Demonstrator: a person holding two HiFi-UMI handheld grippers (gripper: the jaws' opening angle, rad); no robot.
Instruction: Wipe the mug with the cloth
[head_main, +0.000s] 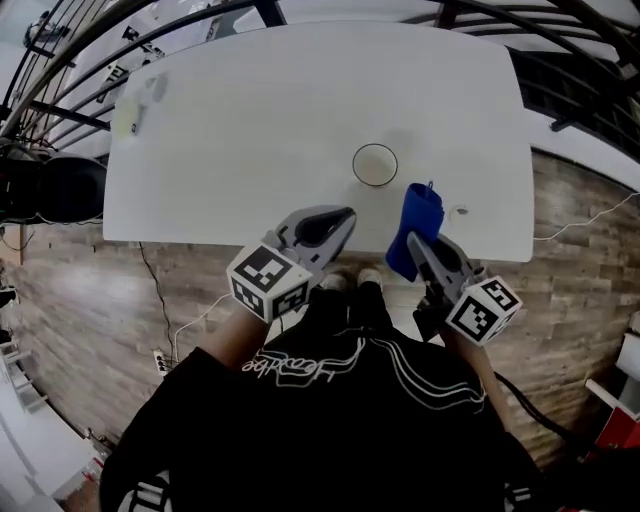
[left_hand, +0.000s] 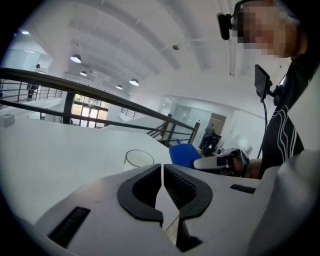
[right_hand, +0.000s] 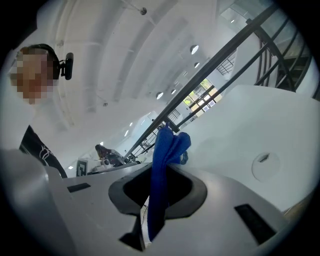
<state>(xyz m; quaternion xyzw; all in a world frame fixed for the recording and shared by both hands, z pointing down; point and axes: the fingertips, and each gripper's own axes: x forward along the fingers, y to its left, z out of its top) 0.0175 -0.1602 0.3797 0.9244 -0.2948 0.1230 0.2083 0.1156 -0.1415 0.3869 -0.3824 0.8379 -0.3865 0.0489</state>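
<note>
A clear glass mug (head_main: 375, 164) stands on the white table (head_main: 300, 120), near its front edge. The mug (left_hand: 138, 159) also shows in the left gripper view, just past the jaws. My left gripper (head_main: 345, 216) is shut and empty, at the table's front edge, left of the mug. My right gripper (head_main: 414, 241) is shut on a blue cloth (head_main: 415, 228), which hangs folded between the jaws at the table's front edge, right of the mug. In the right gripper view the cloth (right_hand: 165, 170) stands up from the jaws.
A small pale object (head_main: 128, 118) lies at the table's far left corner. A small round inset (head_main: 459, 211) sits in the table by the cloth. Black railings (head_main: 80, 50) run behind the table. Wood floor (head_main: 90, 300) lies below, with a cable (head_main: 160, 290) on it.
</note>
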